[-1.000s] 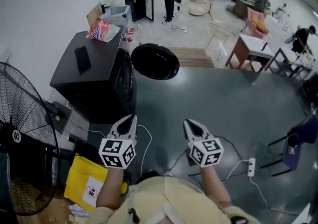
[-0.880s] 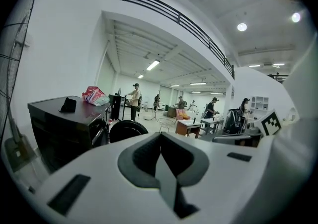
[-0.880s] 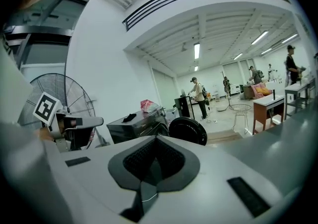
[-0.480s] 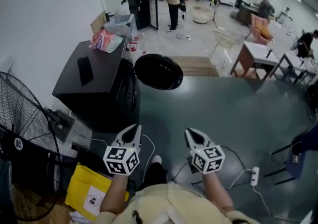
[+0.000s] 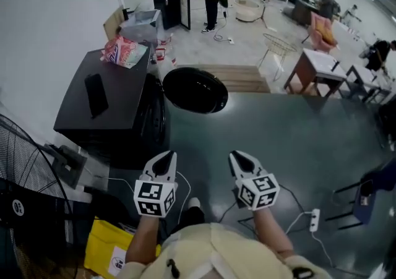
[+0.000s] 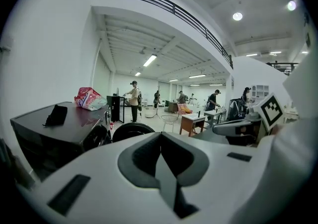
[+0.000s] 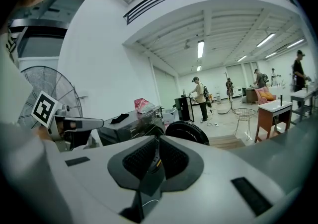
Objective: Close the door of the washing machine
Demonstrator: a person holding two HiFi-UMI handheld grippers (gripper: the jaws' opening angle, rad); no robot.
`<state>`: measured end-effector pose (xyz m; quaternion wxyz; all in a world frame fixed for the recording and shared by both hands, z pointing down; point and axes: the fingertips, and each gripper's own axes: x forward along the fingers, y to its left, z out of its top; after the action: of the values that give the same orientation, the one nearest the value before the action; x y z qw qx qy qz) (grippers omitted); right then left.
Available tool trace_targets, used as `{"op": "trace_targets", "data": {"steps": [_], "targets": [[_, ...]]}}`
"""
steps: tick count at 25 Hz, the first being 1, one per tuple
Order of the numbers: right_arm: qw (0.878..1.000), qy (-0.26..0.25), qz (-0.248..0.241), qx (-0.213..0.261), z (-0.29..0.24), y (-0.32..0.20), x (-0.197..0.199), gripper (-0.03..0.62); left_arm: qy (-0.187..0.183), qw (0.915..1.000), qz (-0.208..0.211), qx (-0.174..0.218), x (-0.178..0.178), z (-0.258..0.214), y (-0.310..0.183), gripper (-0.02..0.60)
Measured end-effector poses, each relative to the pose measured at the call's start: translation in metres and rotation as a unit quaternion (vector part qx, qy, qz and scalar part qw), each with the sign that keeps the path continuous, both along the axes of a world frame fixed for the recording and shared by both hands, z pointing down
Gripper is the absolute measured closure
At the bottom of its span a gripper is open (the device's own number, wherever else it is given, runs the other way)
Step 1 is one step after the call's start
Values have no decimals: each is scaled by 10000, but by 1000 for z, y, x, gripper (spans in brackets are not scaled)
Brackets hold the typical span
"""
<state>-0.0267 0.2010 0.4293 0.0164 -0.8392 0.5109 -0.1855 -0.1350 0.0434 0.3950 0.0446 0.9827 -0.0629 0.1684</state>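
Wide open workshop hall, grey floor (image 5: 297, 141) and white walls, with people standing well off among tables at 12 to 2 o'clock. We note the dark washing machine (image 5: 102, 107) at about 10 o'clock from us, its front facing right in the head view. A red snack bag (image 5: 124, 52) and a flat black object (image 5: 96, 94) lie on its top. Its round door (image 5: 195, 90) stands swung fully open, at roughly 12 o'clock ahead of both tools and well apart from them. A standing fan (image 5: 25, 179) is at 8 o'clock and a yellow bag (image 5: 108, 240) at 7 o'clock. The left gripper (image 5: 163, 161) has its tongs pressed together with nothing between them, and the right gripper (image 5: 242, 163) is likewise pinched shut and empty. Both point forward toward the door. We judge the task not yet begun: no contact with the door. The door looks rigid, glossy and fairly heavy for its size, hung on a hinge at its 9 o'clock edge against the machine front. It should swing freely, then need a firm push to latch. We judge that the best purchase is the rim at its 3 o'clock edge, farthest from the hinge. Closed tips can push there; the shiny centre may let them skid.
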Motion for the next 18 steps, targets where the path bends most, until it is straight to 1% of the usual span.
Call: {"op": "trace_targets", "data": {"steps": [7, 9, 10, 13, 18], "targets": [[9999, 25, -49, -101, 2, -60, 37, 581, -46, 9999, 18, -116, 30, 8, -54, 577], [9999, 16, -55, -158, 6, -72, 45, 532, -36, 9999, 27, -157, 36, 12, -67, 577], [9998, 0, -70, -184, 8, -78, 49, 517, -38, 9998, 26, -167, 40, 14, -74, 577], [9995, -34, -140, -276, 14, -96, 58, 489, -52, 9998, 6, -215, 51, 20, -92, 577], [9992, -7, -173, -373, 21, -114, 73, 456, -99, 9994, -33, -320, 63, 28, -106, 577]]}}
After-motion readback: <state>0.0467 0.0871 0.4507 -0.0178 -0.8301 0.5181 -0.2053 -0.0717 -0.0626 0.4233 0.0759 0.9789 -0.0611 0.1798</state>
